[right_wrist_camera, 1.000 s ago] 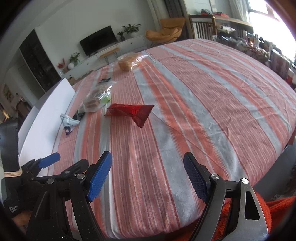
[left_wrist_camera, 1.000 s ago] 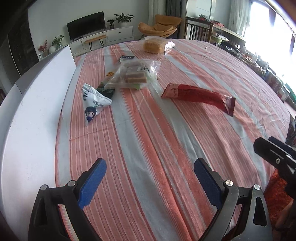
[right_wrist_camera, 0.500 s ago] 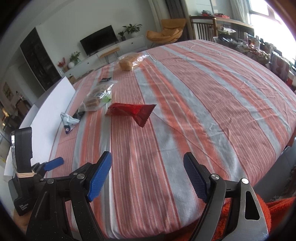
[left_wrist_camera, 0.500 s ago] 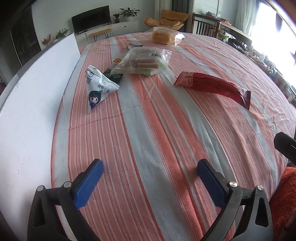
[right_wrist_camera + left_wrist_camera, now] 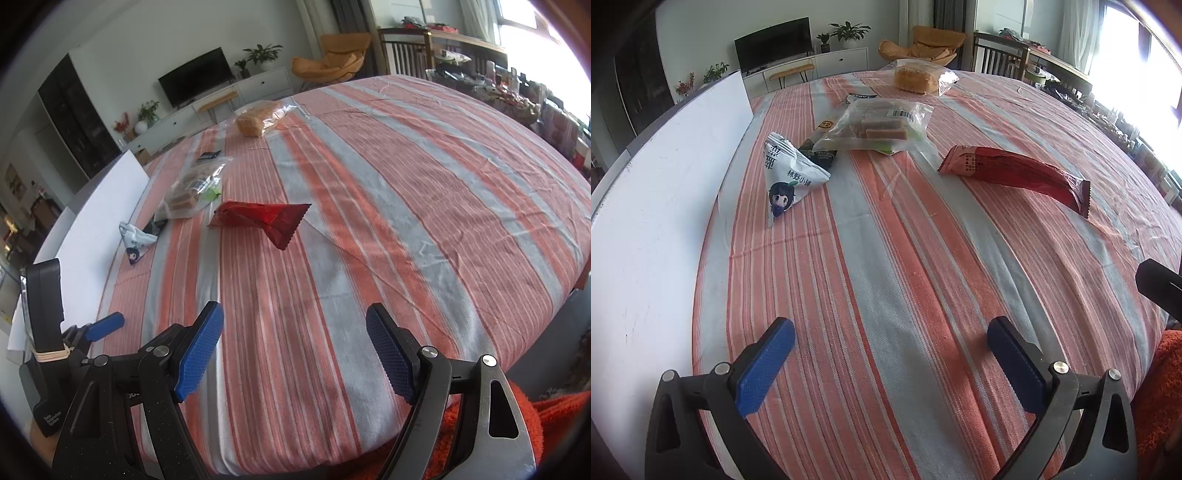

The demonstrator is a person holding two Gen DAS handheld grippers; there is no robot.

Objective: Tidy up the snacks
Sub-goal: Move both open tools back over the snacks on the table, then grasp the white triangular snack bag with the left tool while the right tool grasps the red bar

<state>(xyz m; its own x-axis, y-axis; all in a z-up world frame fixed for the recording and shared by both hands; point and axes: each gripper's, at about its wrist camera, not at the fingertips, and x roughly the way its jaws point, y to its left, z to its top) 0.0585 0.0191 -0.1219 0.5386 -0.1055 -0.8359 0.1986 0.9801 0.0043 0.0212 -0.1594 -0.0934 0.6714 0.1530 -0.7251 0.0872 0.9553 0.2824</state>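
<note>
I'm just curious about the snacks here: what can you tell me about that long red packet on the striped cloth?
The long red packet is a slim, glossy foil-like wrapper, sealed, with a zigzag crimped end nearer the camera and small printed text near its far end. It lies flat and slanted on the striped tablecloth, apart from the other snacks, with the clear bag of bars beyond its far end. Nothing touches it but the cloth; neither pair of fingers is near it. The right wrist view shows it too.

Striped orange-grey tablecloth covers the table, white board along its left edge. Background: TV on low white cabinet, orange armchair, potted plants.
</note>
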